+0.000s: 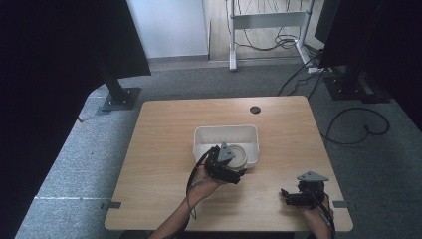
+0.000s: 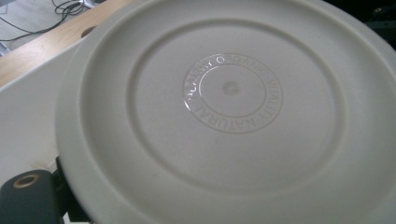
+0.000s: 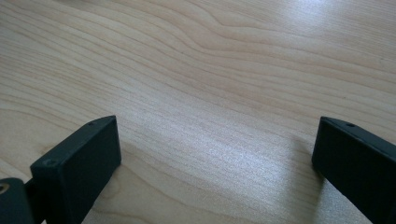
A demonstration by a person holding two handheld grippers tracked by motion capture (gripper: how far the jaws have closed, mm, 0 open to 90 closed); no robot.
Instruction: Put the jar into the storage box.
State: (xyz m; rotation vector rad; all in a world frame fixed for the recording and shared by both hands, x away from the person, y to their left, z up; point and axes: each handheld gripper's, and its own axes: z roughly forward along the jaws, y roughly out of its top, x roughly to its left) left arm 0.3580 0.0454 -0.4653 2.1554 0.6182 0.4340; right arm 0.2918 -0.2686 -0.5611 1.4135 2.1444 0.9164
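A round cream plate [image 1: 239, 156] is held tilted over the near right part of a white bin [image 1: 226, 132] at the table's middle. In the left gripper view the plate [image 2: 224, 121] shows a ringed face with embossed lettering around its centre. My left gripper [image 1: 236, 171] is shut on the plate's near rim; one black finger [image 2: 24, 195] pokes out at the lower left, and the other is hidden by the plate. My right gripper [image 1: 287, 195] rests open near the table's front right edge. Its jaws stand wide apart over bare wood [image 3: 215, 154], holding nothing.
The light wooden table [image 1: 159, 149] has a dark cable hole [image 1: 255, 109] at the back. The bin's white wall [image 2: 28, 107] lies close left of the plate. Around the table are grey carpet, black stands and floor cables [image 1: 356, 124].
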